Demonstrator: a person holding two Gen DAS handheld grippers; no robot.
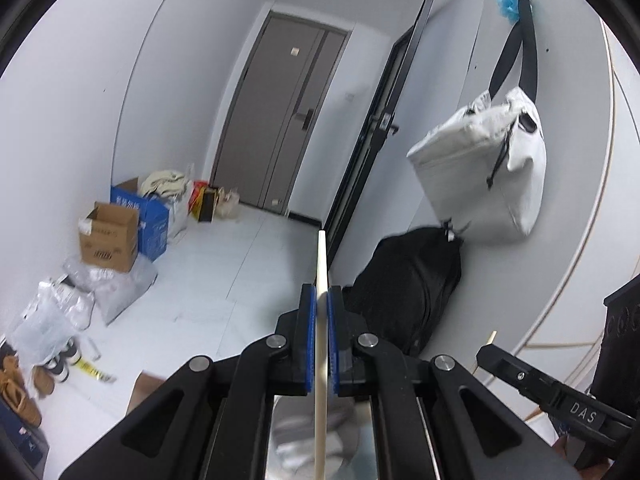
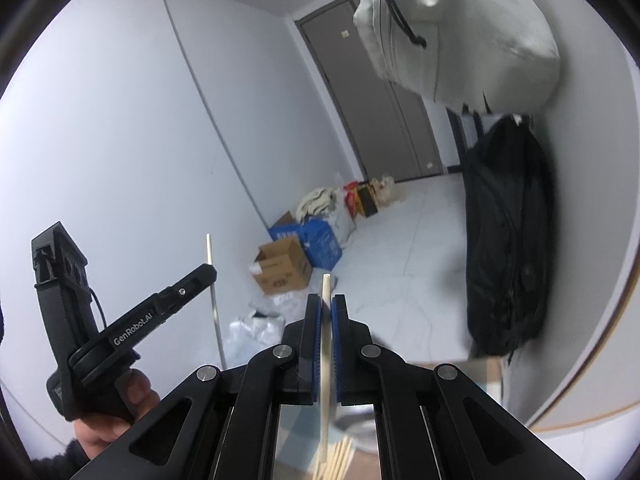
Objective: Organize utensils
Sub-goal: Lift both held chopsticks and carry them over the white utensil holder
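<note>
My left gripper (image 1: 322,300) is clamped on one pale chopstick (image 1: 322,256), which stands upright between the blue pads (image 1: 306,312) and runs down past the lower edge of the view; my right gripper (image 2: 327,308) is clamped the same way on a second chopstick (image 2: 326,292), its tip just clearing the fingers. Both are lifted well off any surface, pointing toward the hallway with the grey door (image 1: 280,120) and cardboard box (image 1: 108,238). To do this step well, I judge I should keep both sticks vertical and steady, bring them over the holder together, and lower without letting either swivel in the pads; a thin stick pivots easily.

Only the right wrist view shows more pale sticks (image 2: 340,458) bunched at its bottom edge, probably already in a container, though that patch is blurred; it also shows my left gripper from the side, with its chopstick poking above. The left wrist view shows the hook holding the white bag (image 1: 486,168).
</note>
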